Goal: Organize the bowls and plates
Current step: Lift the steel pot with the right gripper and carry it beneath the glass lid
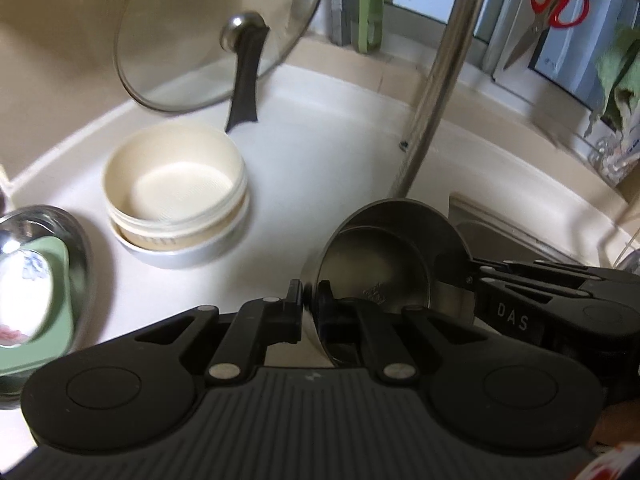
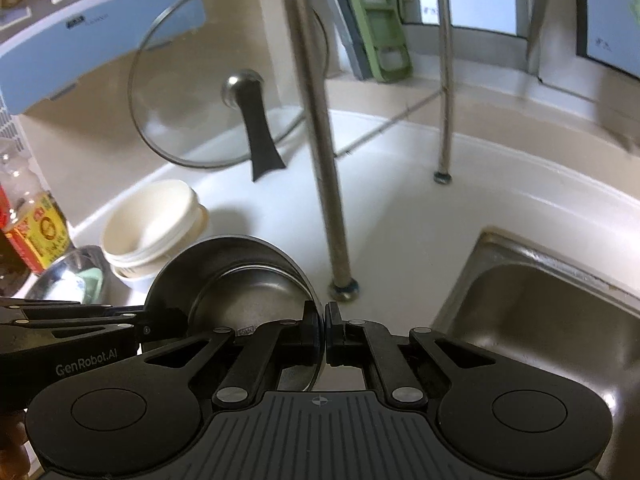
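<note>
Left tool (image 1: 310,300) and right tool (image 2: 323,330) both clamped on rim of tilted, shiny steel bowl (image 1: 384,260), smaller one nested inside

Each camera sits just behind its own tongs and looks forward and down over the white bench toward the back wall and window. The left wrist view has the left tongs (image 1: 310,300) close in the foreground and faces slightly rightward, catching the right tongs (image 1: 466,276) at its right edge. The right wrist view sits farther right, by the sink (image 2: 532,320), with the right tongs (image 2: 323,330) close below and the left tongs (image 2: 146,326) entering from the left. Both views share the steel bowl (image 1: 384,256) (image 2: 240,276), the cream bowls (image 1: 176,188) (image 2: 148,220), the glass lid (image 1: 192,40) (image 2: 180,92) and a rack pole (image 1: 440,76) (image 2: 320,140).
</note>
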